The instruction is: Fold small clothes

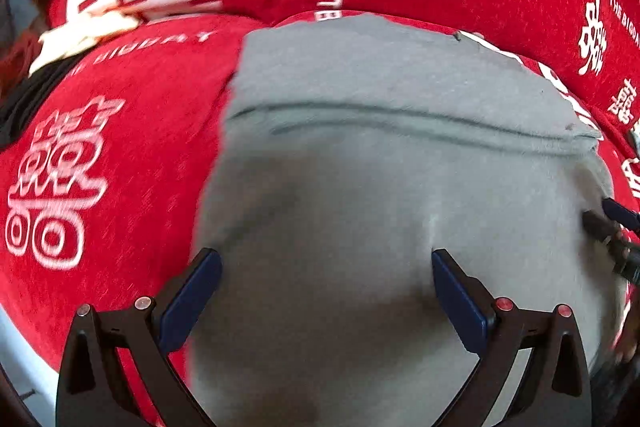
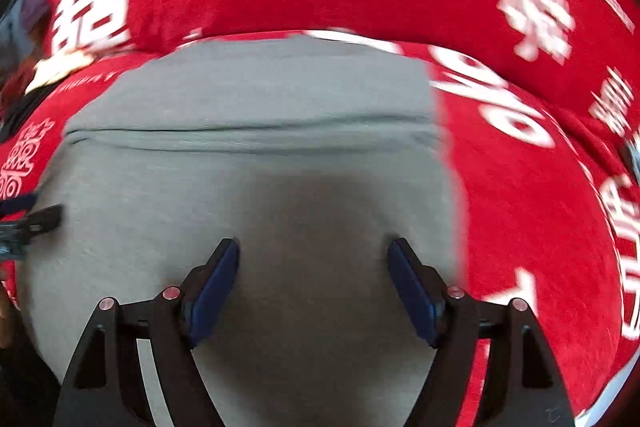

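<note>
A grey garment (image 1: 380, 167) lies flat on a red cloth with white characters (image 1: 120, 155), with a folded edge running across it (image 1: 400, 115). My left gripper (image 1: 326, 261) hovers over the garment's left part, jaws wide open, nothing between the blue pads. The right gripper's fingertips (image 1: 608, 219) show at the right edge of the left wrist view. In the right wrist view the same grey garment (image 2: 248, 163) fills the middle, and my right gripper (image 2: 314, 251) stands open over its right part, empty. The left gripper's fingertips (image 2: 36, 215) enter from the left edge.
The red cloth (image 2: 520, 207) covers the whole surface and bulges up behind the garment. A cream and black bundle of other clothes (image 1: 76, 43) lies at the far left. A pale surface edge (image 1: 24, 355) shows at the lower left.
</note>
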Available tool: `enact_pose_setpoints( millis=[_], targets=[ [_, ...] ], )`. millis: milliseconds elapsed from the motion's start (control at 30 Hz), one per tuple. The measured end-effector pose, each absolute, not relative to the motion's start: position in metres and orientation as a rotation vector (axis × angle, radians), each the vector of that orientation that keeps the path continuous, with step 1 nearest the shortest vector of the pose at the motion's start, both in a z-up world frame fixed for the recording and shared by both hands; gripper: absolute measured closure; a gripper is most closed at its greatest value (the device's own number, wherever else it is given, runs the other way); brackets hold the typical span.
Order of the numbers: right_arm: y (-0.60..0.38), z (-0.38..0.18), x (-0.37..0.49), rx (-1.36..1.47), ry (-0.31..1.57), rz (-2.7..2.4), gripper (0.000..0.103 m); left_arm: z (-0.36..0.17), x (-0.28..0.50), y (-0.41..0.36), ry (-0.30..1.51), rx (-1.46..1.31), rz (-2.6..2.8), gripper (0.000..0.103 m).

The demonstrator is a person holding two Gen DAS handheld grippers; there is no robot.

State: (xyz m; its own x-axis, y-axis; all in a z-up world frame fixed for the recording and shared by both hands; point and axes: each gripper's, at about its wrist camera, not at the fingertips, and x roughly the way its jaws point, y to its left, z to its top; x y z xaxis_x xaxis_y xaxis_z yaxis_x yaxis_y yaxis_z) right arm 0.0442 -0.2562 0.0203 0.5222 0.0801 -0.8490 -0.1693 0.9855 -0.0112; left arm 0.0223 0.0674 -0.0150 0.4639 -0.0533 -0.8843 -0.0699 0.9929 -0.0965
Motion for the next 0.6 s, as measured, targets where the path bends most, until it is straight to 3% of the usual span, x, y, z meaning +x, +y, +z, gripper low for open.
enact_pose_setpoints(
  millis=[233,467,600],
  targets=[
    [-0.288,0.040,-0.008,-0.098,0.983,0.038,0.021,-0.011,-0.017,0.091,1.120,-0.154,0.101,0.000],
    [-0.162,0.034,-0.056,-0.304,0.934,0.407,0.021,-0.022,-0.049,0.016,1.121,0.006,-0.025,0.000],
    [-0.148,0.014,-0.071,-0.422,0.910,0.431,0.020,-0.024,-0.056,0.030,1.101,-0.049,-0.014,0.000]
  ],
)
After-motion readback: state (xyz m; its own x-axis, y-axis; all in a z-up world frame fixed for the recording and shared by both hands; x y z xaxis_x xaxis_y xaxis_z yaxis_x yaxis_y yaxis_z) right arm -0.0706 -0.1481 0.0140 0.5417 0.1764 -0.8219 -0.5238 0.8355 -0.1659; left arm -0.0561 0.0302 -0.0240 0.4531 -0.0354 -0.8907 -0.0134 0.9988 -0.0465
